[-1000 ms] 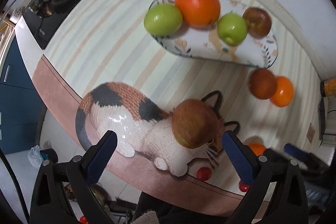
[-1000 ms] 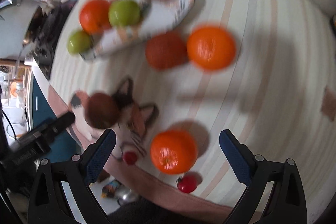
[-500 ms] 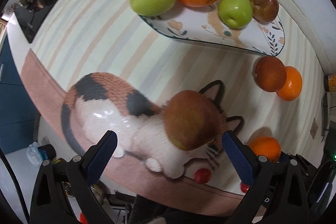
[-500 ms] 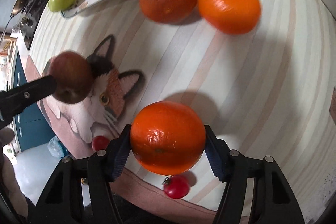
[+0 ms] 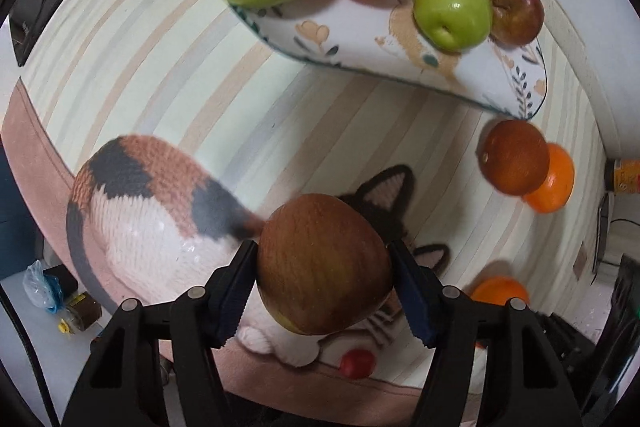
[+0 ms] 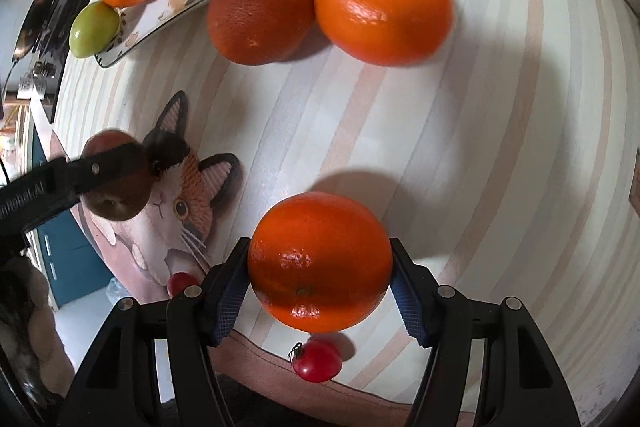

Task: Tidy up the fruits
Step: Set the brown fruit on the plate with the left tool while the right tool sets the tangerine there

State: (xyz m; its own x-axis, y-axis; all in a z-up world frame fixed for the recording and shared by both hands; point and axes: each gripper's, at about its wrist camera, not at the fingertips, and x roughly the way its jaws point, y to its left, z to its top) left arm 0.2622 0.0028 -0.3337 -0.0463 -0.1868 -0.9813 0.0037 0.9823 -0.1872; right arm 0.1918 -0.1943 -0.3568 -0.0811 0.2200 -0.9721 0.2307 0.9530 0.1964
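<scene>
Glossy striped tablecloth (image 6: 500,147) under round dimpled orange (image 6: 320,267)

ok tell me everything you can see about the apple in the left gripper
The apple is reddish brown with fine streaks, shading to yellow-green along its lower edge, skin smooth and slightly matte. It sits between the left gripper, whose jaws are closing, the blue ribbed pads meeting its two sides. From the right wrist view its dimpled end faces that camera. It lies over the cat's head printed on the striped mat, apart from the plate of fruit.
</scene>
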